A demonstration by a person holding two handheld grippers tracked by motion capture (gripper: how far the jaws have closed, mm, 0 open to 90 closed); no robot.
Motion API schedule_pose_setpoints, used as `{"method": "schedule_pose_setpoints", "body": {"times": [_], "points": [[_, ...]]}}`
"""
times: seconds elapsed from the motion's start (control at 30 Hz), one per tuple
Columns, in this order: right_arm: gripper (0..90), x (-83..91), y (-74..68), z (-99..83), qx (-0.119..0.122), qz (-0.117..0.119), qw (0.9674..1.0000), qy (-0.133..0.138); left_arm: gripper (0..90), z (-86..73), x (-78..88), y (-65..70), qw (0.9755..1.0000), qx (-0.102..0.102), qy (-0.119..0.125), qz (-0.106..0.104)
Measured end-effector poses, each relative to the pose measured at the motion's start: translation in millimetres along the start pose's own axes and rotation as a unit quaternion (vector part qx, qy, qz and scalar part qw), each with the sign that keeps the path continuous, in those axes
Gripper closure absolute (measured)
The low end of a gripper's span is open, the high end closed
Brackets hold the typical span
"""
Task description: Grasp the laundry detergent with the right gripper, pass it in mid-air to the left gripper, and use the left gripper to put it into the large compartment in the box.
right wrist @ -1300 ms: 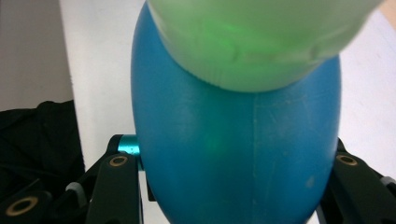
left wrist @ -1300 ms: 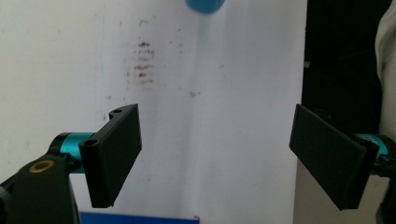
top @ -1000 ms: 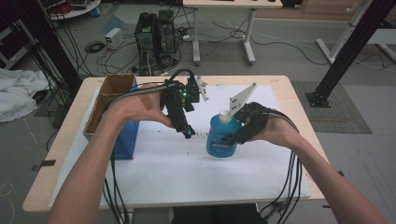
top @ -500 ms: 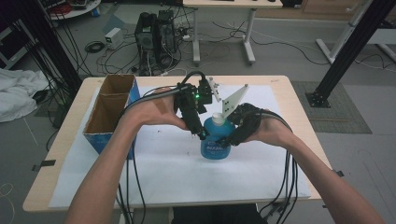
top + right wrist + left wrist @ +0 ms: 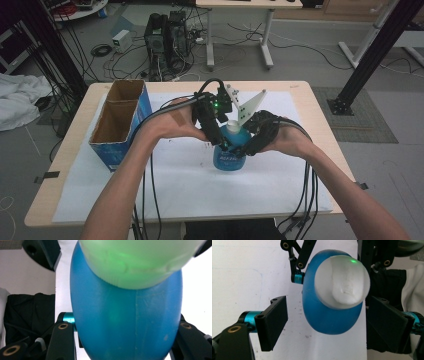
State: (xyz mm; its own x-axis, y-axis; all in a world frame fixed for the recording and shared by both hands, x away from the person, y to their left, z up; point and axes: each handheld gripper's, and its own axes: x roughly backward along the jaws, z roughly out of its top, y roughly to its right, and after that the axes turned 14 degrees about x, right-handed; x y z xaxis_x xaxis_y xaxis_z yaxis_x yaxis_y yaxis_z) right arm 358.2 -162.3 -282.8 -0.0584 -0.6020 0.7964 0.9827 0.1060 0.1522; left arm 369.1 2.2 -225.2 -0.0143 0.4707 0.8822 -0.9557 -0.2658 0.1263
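The blue bottle [image 5: 229,152] is standing at the frame's centre on the white sheet, the right gripper [image 5: 240,148] clamping its body. The left gripper [image 5: 325,315] is hovering with jaws spread around the white cap [image 5: 342,285], not yet gripping; the cap is still on. Cardboard box [image 5: 120,122] sits left.

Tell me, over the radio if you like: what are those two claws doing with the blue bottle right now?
Right gripper shut on blue bottle. Left gripper open, jaws either side of the white cap, not touching. Bottle upright on white sheet. Nothing in the way.

White lettering on the blue bottle [image 5: 228,156] is unreadable.
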Motion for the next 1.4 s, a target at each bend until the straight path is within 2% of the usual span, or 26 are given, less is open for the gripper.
{"method": "schedule_pose_setpoints", "body": {"times": [0.13,0.17,0.27,0.3,0.33,0.53,0.63,0.77,0.9,0.93,0.97,1.03,1.07,1.1,1.17,1.2,1.27,1.4], "points": [[45.7,0.3,-0.5,0.6,-0.001,0.002,1.0000,0.002,17.0,-1.9,-4.0,-0.2,0.9998,0.008,0.016,-0.007],[45.7,0.5,-0.4,0.7,-0.001,0.003,1.0000,0.001,17.0,-1.8,-3.5,-0.4,0.9999,0.000,0.012,-0.002],[45.7,1.7,0.9,0.6,0.002,0.006,1.0000,-0.007,18.8,-2.4,-3.8,-0.6,0.9998,0.003,0.019,-0.009],[45.7,1.7,0.9,0.6,0.002,0.006,1.0000,-0.007,18.8,-2.5,-4.7,0.3,0.9997,0.005,0.023,-0.004],[45.7,0.9,0.8,0.3,0.001,0.002,1.0000,-0.004,18.9,-1.9,-4.2,-0.2,0.9998,0.000,0.019,0.002],[45.7,0.5,0.9,0.3,-0.001,0.004,1.0000,-0.003,18.9,-1.0,-8.9,-0.7,0.9999,0.004,0.016,-0.005],[45.7,-0.3,0.8,-0.3,-0.001,0.005,1.0000,-0.005,22.0,-0.6,-11.0,-0.8,0.9998,-0.001,0.016,-0.010],[45.7,-0.8,1.8,-1.2,0.004,0.000,1.0000,-0.001,23.3,-0.6,-12.5,-0.8,0.9999,-0.001,0.016,-0.004],[45.7,-0.1,2.8,-1.4,0.006,0.002,1.0000,0.000,23.3,-0.4,-14.2,-1.0,0.9998,0.001,0.017,-0.007],[45.6,-2.6,1.1,0.1,-0.003,0.011,0.9997,0.021,23.3,1.1,-13.4,-3.0,0.9998,-0.018,0.000,-0.007],[45.6,-2.6,1.1,0.1,-0.003,0.011,0.9997,0.021,23.3,1.1,-13.4,-3.0,0.9998,-0.018,0.000,-0.007],[45.6,-1.9,0.5,0.7,-0.004,0.014,0.9997,0.021,24.1,0.3,-17.4,-0.1,0.9998,0.003,0.016,-0.009],[45.6,-18.4,26.1,2.0,0.176,-0.008,0.9757,0.130,24.9,0.3,-17.4,-0.1,0.9998,0.003,0.016,-0.009],[45.6,-18.5,26.7,2.0,0.178,-0.010,0.9755,0.128,24.9,1.0,-16.2,-2.0,0.9999,-0.010,0.004,-0.009],[45.6,-18.7,26.2,1.8,0.175,-0.009,0.9762,0.127,24.9,0.7,-17.5,-1.8,0.9999,-0.005,0.006,-0.009],[45.6,-19.5,27.3,2.1,0.184,-0.008,0.9741,0.131,24.9,0.5,-18.2,-1.6,0.9999,-0.003,0.008,-0.009],[45.6,-19.1,26.1,1.7,0.176,-0.008,0.9760,0.128,24.9,0.8,-18.3,-2.8,1.0000,-0.007,0.001,-0.006],[45.6,-19.3,26.3,1.8,0.177,-0.008,0.9757,0.129,28.2,1.2,-17.7,-3.2,0.9999,-0.015,-0.003,-0.006]]}}
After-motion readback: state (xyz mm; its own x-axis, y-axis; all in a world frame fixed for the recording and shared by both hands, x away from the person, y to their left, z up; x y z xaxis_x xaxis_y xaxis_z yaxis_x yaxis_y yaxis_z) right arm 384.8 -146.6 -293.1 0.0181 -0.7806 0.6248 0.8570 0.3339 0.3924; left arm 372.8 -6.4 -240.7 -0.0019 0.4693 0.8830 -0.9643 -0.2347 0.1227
